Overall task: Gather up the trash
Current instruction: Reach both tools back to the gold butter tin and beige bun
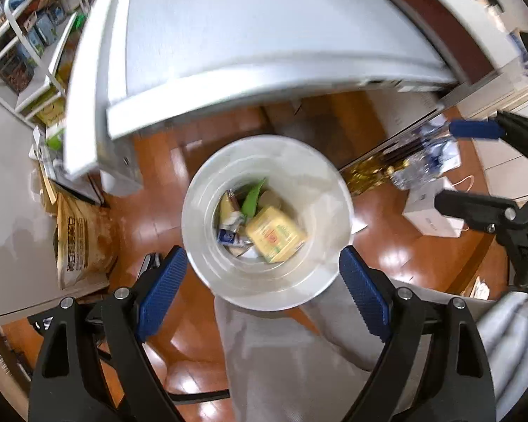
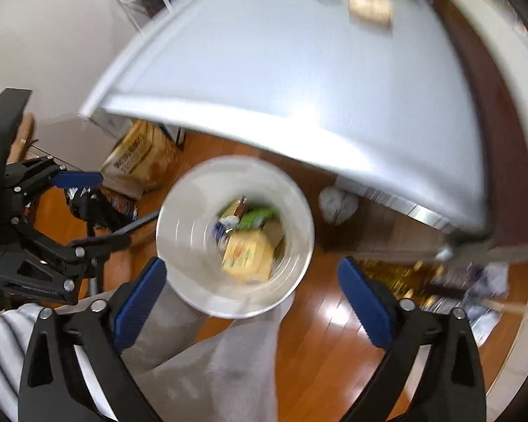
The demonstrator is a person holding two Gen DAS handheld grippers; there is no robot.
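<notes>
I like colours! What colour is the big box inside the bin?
Yellow box, clearest in the left wrist view.

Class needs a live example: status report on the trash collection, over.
Left gripper and right gripper: jaws open, empty, above white bin. Yellow box inside with other trash. Nothing blocking.

Brown paper sack (image 1: 84, 242): large dark characters, too blurred to read.

A round white trash bin (image 1: 267, 223) stands upright on the floor, seen from above and framed between the spread blue fingertips of each tool. At its bottom lie a yellow carton (image 1: 275, 234), a green wrapper (image 1: 252, 198) and small blue-and-white packets (image 1: 228, 235), heaped together.
</notes>
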